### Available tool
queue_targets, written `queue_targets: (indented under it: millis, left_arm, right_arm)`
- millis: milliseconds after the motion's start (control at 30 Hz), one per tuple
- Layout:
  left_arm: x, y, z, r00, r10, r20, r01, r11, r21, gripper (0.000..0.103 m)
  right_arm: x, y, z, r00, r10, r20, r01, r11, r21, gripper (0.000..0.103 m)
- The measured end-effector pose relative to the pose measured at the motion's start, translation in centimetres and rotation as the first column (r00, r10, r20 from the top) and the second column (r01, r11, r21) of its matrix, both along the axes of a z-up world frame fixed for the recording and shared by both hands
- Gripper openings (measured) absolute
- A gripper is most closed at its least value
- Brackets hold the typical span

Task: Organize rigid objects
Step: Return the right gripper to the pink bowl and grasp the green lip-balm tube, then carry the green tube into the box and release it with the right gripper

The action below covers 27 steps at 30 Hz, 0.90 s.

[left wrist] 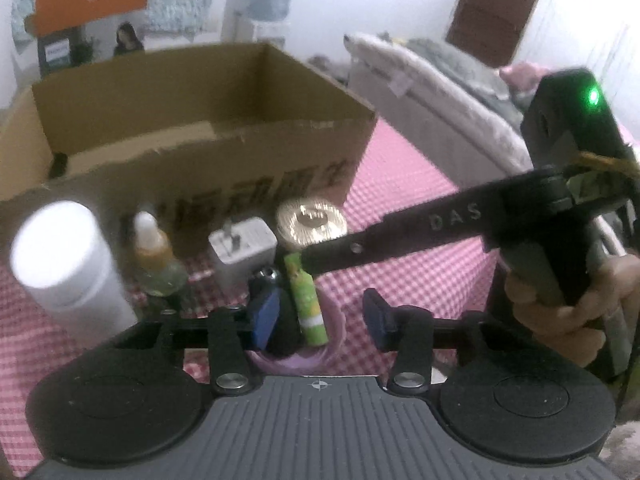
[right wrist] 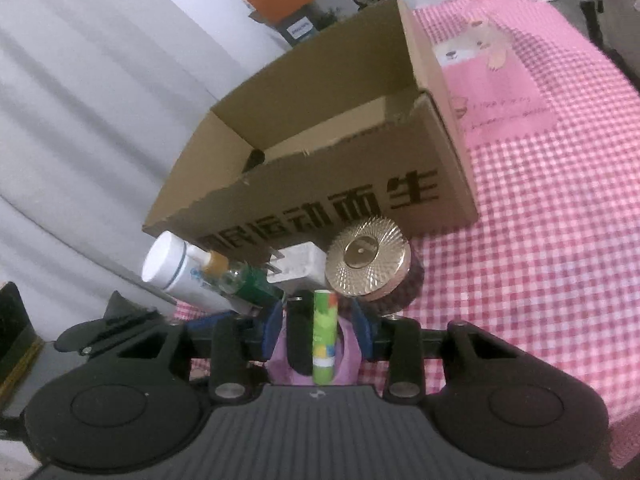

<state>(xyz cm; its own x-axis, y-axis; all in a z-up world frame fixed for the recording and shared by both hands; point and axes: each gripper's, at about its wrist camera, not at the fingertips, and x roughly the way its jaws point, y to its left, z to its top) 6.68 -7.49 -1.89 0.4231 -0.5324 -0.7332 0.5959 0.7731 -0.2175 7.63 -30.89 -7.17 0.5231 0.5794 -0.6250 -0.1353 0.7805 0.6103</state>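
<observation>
An open cardboard box point(right wrist: 320, 184) sits on a bed covered in a pink checked cloth point(right wrist: 540, 240). Lined up along its printed front wall are a white bottle point(right wrist: 172, 270), a small dropper bottle point(right wrist: 224, 276), a white plug adapter point(right wrist: 296, 266) and a gold-lidded jar point(right wrist: 368, 260).

Just in front of that row lies a green tube point(right wrist: 324, 340) beside a black item in a small pink dish point(right wrist: 280, 360).

The right tool point(right wrist: 316, 332) has its blue pads close on either side of the dish at a narrow gap; whether they press on it cannot be told.

In the left wrist view the left tool point(left wrist: 320, 316) stands part open around the same green tube point(left wrist: 308, 300), with the left pad beside the black item and the right pad clear. The right tool's black finger point(left wrist: 400, 236) reaches in from the right, held by a hand point(left wrist: 568, 312).
</observation>
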Motion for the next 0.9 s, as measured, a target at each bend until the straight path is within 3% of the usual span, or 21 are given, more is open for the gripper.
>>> queue_targets:
  millis: [200, 400, 733, 900]
  left_arm:
    - [0.3, -1.4, -1.4, 0.999, -0.012, -0.041, 0.014, 0.999, 0.035, 0.023]
    - [0.8, -2.5, -2.4, 0.999, -0.012, -0.047, 0.015, 0.997, 0.079, 0.023]
    - [0.8, -3.2, -2.6, 1.0, -0.001, -0.01, 0.002, 0.994, 0.105, 0.024]
    - [0.6, -3.3, -2.9, 1.0, 0.016, 0.008, -0.017, 0.993, 0.118, 0.018]
  right_arm:
    - [0.7, 1.2, -0.9, 0.998, 0.053, 0.016, -0.052, 0.998, -0.034, 0.029]
    - [1.0, 2.1, -1.9, 0.997, 0.073, 0.04, -0.071, 0.996, -0.06, 0.016]
    - [1.3, 2.2, -2.4, 0.994, 0.089, 0.058, -0.084, 0.993, -0.078, 0.017]
    - [1.0, 2.4, -2.5, 0.994, 0.083, 0.068, -0.078, 0.994, -0.082, 0.017]
